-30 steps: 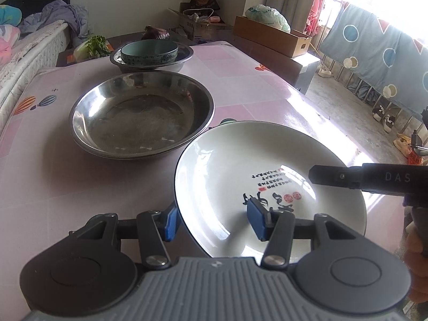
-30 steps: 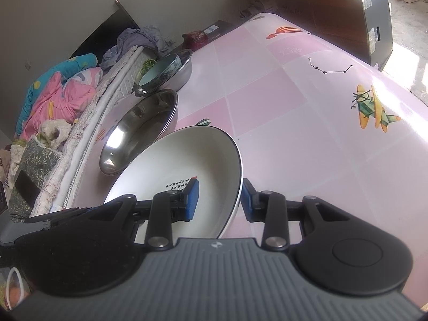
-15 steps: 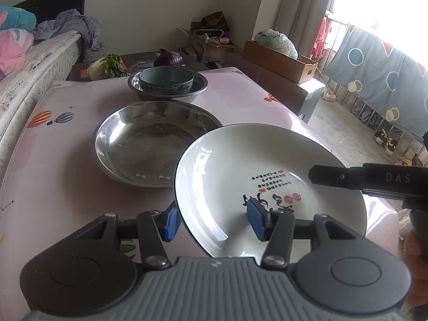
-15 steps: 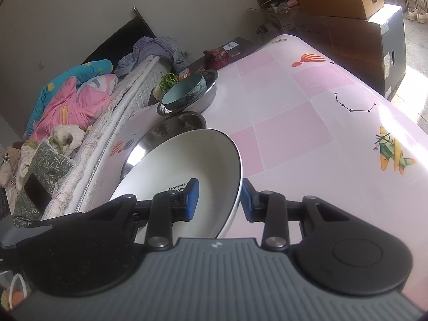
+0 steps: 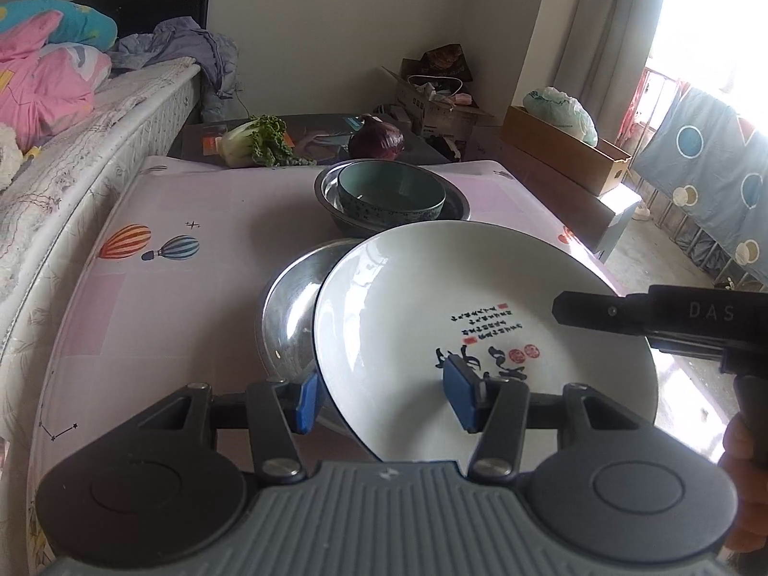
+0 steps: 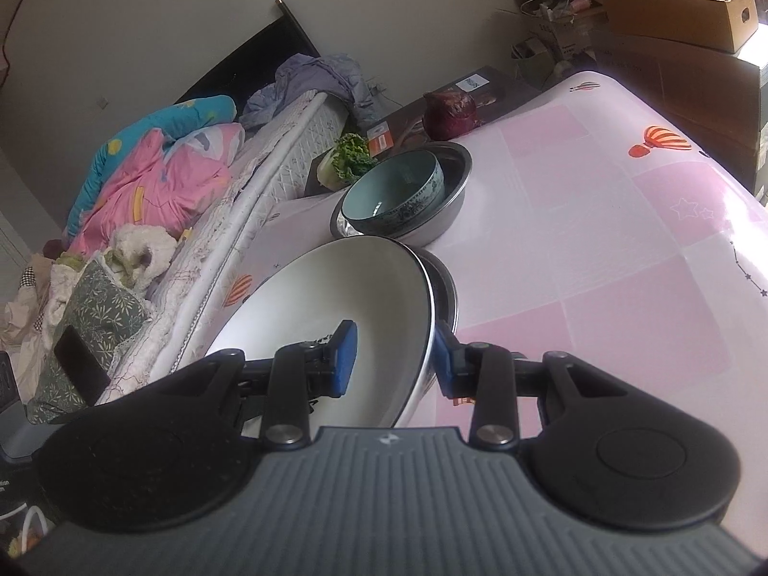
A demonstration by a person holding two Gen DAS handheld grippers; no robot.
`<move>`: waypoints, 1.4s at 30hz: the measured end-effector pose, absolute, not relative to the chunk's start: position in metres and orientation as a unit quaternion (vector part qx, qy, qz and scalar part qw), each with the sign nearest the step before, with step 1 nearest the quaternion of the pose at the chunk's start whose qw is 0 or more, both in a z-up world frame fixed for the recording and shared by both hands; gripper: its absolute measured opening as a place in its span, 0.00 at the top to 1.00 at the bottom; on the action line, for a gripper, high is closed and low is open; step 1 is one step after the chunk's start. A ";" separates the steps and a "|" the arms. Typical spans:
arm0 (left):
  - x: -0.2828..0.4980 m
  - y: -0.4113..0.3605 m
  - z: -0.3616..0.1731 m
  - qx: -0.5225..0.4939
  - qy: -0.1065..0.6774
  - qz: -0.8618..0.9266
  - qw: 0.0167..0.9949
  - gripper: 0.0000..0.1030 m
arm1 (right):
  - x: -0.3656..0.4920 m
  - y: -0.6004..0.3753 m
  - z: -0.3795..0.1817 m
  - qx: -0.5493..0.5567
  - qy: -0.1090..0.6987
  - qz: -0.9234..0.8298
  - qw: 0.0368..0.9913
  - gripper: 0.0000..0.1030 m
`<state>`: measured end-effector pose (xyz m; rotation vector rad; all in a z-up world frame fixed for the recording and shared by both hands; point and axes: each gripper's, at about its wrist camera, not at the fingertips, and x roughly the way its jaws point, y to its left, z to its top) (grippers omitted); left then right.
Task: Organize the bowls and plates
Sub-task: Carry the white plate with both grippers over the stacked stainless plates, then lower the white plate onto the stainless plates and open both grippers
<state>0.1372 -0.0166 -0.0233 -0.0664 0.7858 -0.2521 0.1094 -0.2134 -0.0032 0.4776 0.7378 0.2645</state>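
1. While both grippers point forward and down over the pink table (image 5: 158,317), they carry one white plate (image 5: 461,317) between them, tilted with its left rim lower.
2. On the plate's left rim, the left gripper (image 5: 384,401) straddles the edge: one blue pad lies under the rim, the other on the plate's inner face by the black lettering, pinching the plate.
3. On the plate's right rim, the right gripper (image 6: 391,360) does the same, one pad inside the plate, the other against its outer edge, clamped on it.
4. From the left wrist view, the right gripper's black finger lies across the plate's right rim, with part of a hand (image 5: 741,475) at the frame's edge below it.
5. Left of the plate, the table is bare up to the mattress (image 5: 72,168) that runs along its edge.
6. Under the plate's left half lies a wide steel basin (image 5: 288,317), partly covered by it; whether they touch cannot be told.
7. Beyond the plate, a teal bowl (image 5: 391,192) sits inside a second steel basin (image 6: 451,192), close to the plate's far rim.
8. Right of the plate, the table is bare to its far edge, where a dark cabinet (image 6: 691,91) stands.
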 end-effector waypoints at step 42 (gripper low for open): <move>0.172 -0.001 -0.037 -0.008 0.407 -0.088 0.909 0.38 | 0.179 -0.188 -0.042 0.243 0.416 0.113 0.869 0.53</move>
